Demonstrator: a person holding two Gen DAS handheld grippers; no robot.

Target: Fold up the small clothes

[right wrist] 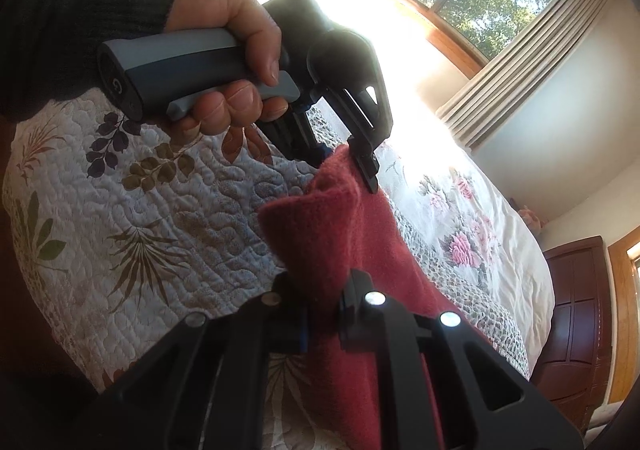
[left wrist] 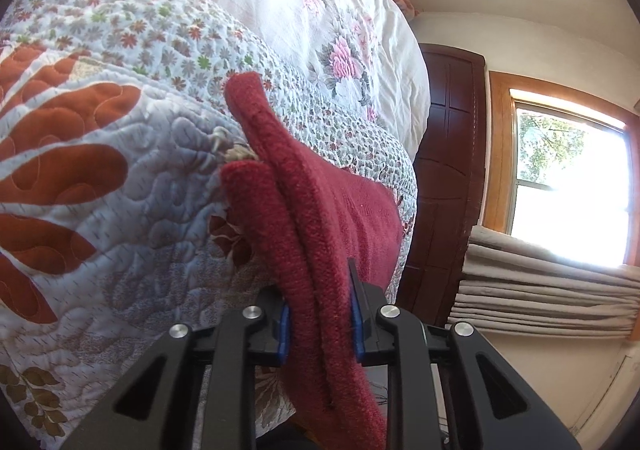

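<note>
**Red knit garment held up over the quilted bed by both claws**

Closest to the left wrist camera, the left claw (left wrist: 320, 324) is clamped on a thick fold of the red knit garment (left wrist: 320, 201), its blue pads pressed against the cloth on both sides. The garment rises away from the claw in two doubled ridges, lifted clear of the bed. In the right wrist view, the right claw (right wrist: 324, 314) is likewise closed on a bunched edge of the same garment (right wrist: 340, 234), which hangs down past the fingers toward the bottom of the frame.

Under the garment lies a quilted bedspread (left wrist: 132, 185) printed with rust-coloured leaves and small flowers. Beyond it a white sheet (left wrist: 320, 9) with pink roses covers the far part of the bed.

Further off stand a dark wooden cabinet (left wrist: 448, 177), a wood-framed window (left wrist: 572, 177) bright with daylight and trees, and grey pleated curtains (left wrist: 540, 282) beside it.

Only the right wrist view shows the person: a hand (right wrist: 236, 61) in a dark knit sleeve (right wrist: 80, 21) grips the grey handle of the left claw (right wrist: 344, 157), whose tips bite the garment's upper edge. Red items hang on the wall at top left, too blurred to identify.
</note>
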